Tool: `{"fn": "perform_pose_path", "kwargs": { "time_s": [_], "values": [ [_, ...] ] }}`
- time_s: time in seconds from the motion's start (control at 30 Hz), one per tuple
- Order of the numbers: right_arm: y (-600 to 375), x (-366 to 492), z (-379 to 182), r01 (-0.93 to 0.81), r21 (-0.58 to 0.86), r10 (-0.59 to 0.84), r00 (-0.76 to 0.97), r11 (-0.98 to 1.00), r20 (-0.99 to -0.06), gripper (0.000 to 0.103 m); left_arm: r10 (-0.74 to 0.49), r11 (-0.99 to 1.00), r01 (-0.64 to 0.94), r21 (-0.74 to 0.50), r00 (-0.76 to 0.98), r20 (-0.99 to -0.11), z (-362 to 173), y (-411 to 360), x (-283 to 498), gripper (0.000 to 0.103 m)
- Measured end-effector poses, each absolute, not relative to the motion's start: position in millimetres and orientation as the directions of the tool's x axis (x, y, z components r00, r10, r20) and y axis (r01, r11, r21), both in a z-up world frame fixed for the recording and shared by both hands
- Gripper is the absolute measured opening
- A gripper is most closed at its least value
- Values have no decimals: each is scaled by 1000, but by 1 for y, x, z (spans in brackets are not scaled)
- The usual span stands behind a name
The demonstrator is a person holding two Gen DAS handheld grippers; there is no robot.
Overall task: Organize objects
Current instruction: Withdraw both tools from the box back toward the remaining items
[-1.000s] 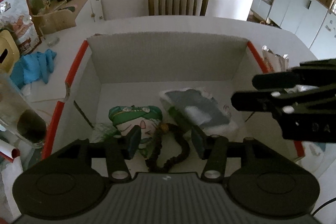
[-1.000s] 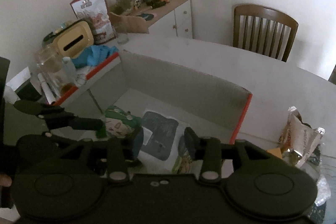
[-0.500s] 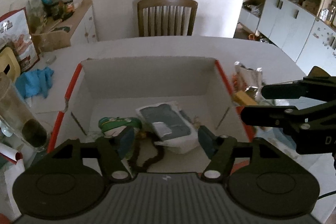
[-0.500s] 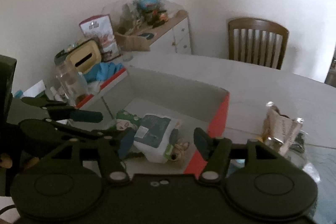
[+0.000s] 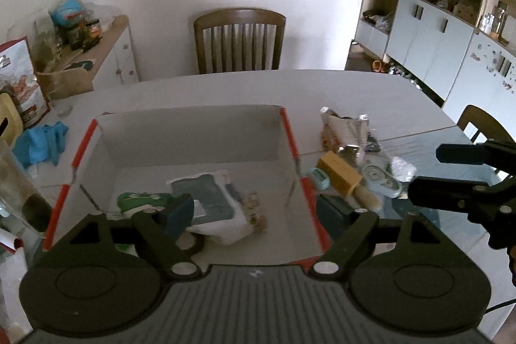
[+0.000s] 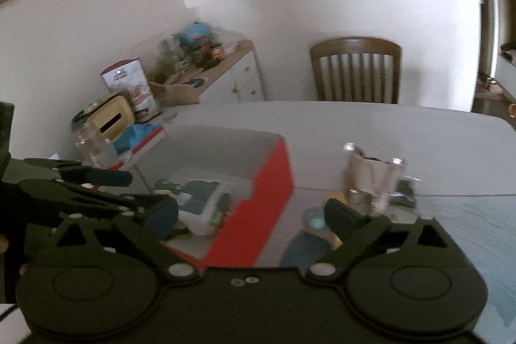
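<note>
An open cardboard box (image 5: pixel 290 137) with red edges sits on the table; it also shows in the right wrist view (image 6: pixel 267 182). Inside lie a white and grey packet (image 5: pixel 206 199), a green plush toy (image 5: pixel 138 200) and a dark bead loop (image 5: pixel 193 242). Right of the box lie a silver foil bag (image 5: pixel 345 131), a yellow block (image 5: pixel 338 176) and a pale blue flat item (image 5: pixel 380 179). My left gripper (image 5: pixel 254 211) is open and empty above the box's near edge. My right gripper (image 6: pixel 251 211) is open and empty, above the box's right wall.
A blue cloth (image 5: pixel 42 141), a glass jar (image 5: pixel 19 182) and a yellow container (image 5: pixel 8 115) stand left of the box. A wooden chair (image 5: pixel 238 41) is behind the table. A sideboard (image 5: pixel 96 60) with clutter is at the back left.
Both grippers have risen and pulled back from inside the box and opened wider. The right gripper has shifted right, towards the loose items beside the box.
</note>
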State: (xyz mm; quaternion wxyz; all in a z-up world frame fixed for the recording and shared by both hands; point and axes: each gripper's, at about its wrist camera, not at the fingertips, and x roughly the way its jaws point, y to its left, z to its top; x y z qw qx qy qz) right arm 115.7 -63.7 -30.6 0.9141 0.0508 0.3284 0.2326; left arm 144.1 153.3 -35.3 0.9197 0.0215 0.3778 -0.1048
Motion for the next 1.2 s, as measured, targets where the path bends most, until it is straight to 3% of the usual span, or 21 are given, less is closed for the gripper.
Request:
{"fn": "perform_pose_path", "kwargs": {
  "time_s": [0.33,0.47,1.2],
  "values": [
    [-135,105,-44,-321,206,378,693,924,-614,99,-229,964,259,-64,678,-699,-44,98,139,87],
    [-162,106,-50,-294,184,342,700,938,-627,99,-243,959,273,-70,675,-697,-52,75,140,100],
    [-234,165,-113,-276,72,245,670,959,-701,91,-66,994,106,14,711,-700,-108,-18,205,101]
  ]
}}
